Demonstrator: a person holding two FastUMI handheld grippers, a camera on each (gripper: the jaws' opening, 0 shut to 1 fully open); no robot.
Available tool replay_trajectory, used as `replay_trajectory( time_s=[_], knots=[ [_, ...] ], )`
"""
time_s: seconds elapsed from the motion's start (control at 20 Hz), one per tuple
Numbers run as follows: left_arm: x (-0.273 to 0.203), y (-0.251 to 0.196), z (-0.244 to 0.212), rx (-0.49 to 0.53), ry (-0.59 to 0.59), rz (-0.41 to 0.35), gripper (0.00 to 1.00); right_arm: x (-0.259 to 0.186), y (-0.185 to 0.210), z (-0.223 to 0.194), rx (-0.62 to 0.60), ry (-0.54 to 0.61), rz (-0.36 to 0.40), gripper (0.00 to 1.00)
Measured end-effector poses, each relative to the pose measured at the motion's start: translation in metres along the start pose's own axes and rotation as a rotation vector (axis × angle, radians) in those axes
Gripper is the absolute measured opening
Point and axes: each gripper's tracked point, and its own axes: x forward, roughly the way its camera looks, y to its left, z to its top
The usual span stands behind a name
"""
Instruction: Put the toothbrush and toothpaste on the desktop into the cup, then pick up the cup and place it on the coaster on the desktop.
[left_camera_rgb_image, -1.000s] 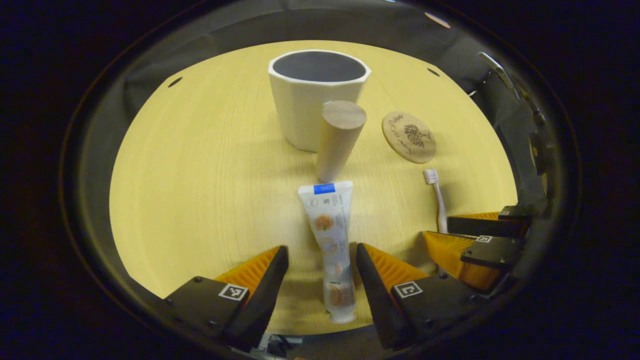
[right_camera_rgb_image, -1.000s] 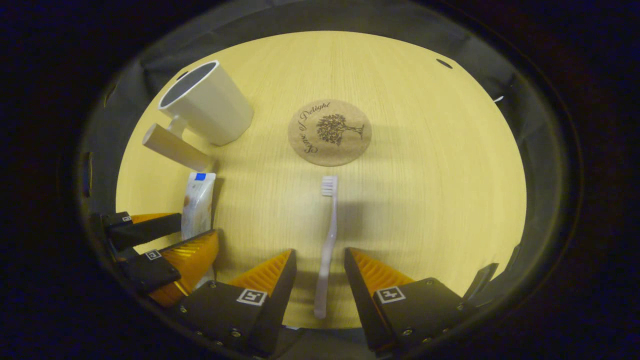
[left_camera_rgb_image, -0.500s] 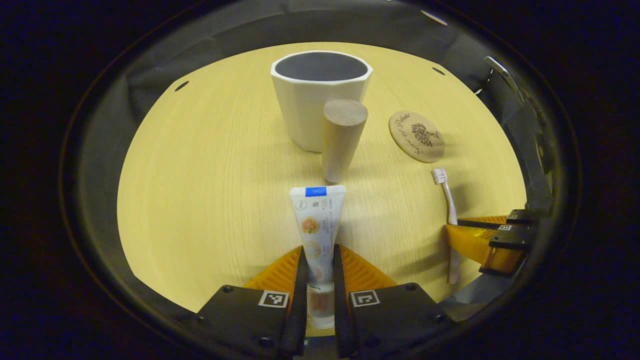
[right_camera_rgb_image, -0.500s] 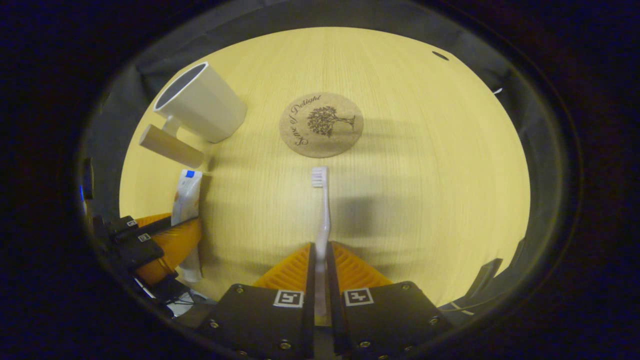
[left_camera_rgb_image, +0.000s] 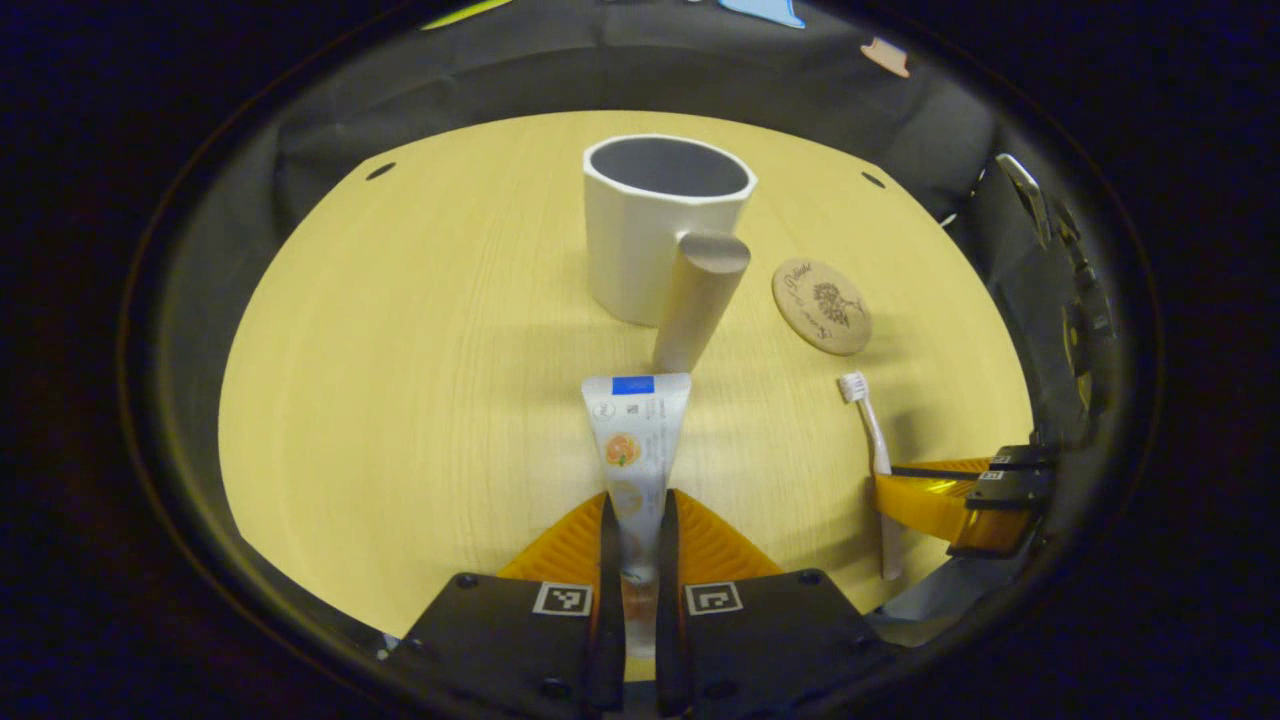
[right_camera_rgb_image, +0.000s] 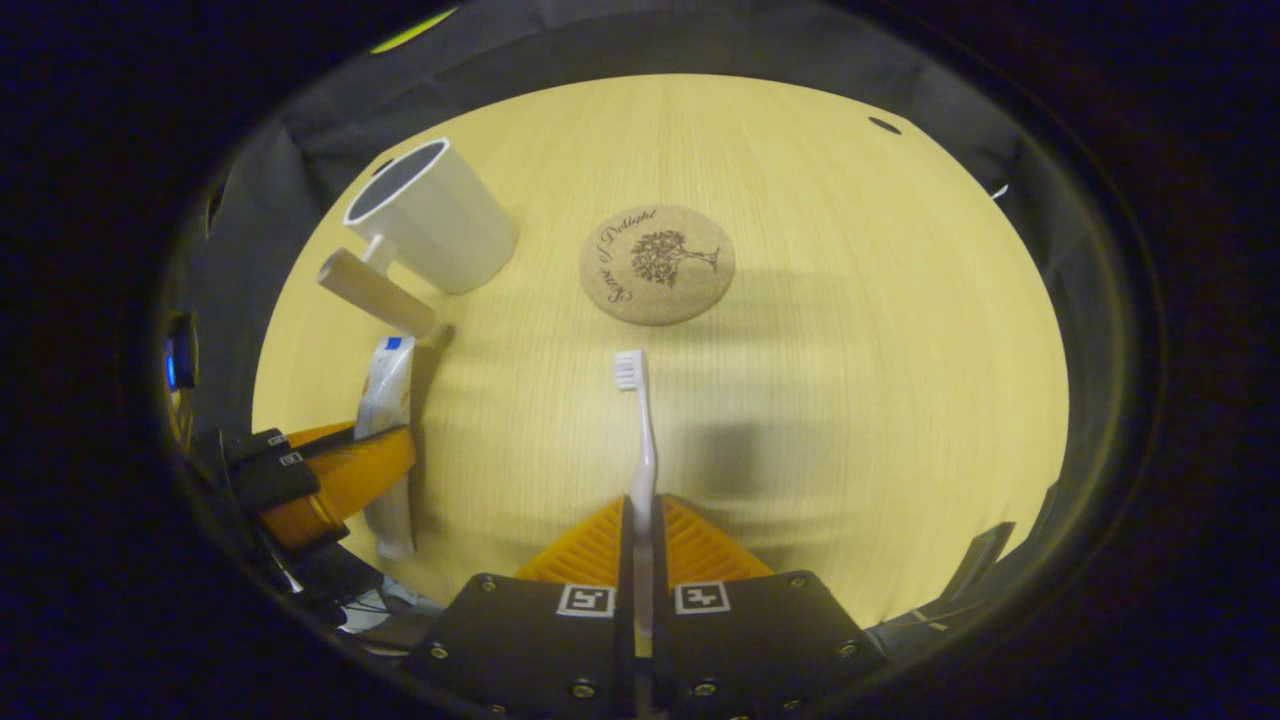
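The left gripper (left_camera_rgb_image: 635, 530) pinches the toothpaste (left_camera_rgb_image: 633, 440); the right gripper (right_camera_rgb_image: 640, 535) pinches the toothbrush (right_camera_rgb_image: 640, 440). Each should be carried level to the far cup (left_camera_rgb_image: 660, 225) and released upright over its mouth.

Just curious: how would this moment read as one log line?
left gripper: shut on toothpaste | right gripper: shut on toothbrush | cup: empty

Left gripper (left_camera_rgb_image: 633, 520) is clamped on the toothpaste (left_camera_rgb_image: 634, 440); right gripper (right_camera_rgb_image: 640, 520) is clamped on the toothbrush (right_camera_rgb_image: 640, 440), beside the left.
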Motion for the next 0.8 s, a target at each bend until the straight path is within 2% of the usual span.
replay_trajectory(
  time_s=[0.25, 0.35, 0.6, 0.8],
  knots=[
    [-0.023, 0.013, 0.023, -0.058, -0.126, 0.014, 0.19, -0.022, 0.008, 0.03, 0.0, -0.137, 0.06, 0.07],
    [-0.031, 0.023, 0.031, -0.077, -0.16, 0.03, 0.19, -0.024, 0.0, 0.036, -0.023, -0.152, 0.031, 0.07],
    [-0.056, 0.038, 0.055, -0.122, -0.245, 0.036, 0.19, 0.002, -0.022, 0.014, -0.136, -0.053, -0.08, 0.07],
    [-0.076, 0.042, 0.084, -0.154, -0.326, 0.014, 0.19, 0.01, -0.011, 0.005, -0.129, 0.01, -0.058, 0.05]
  ],
)
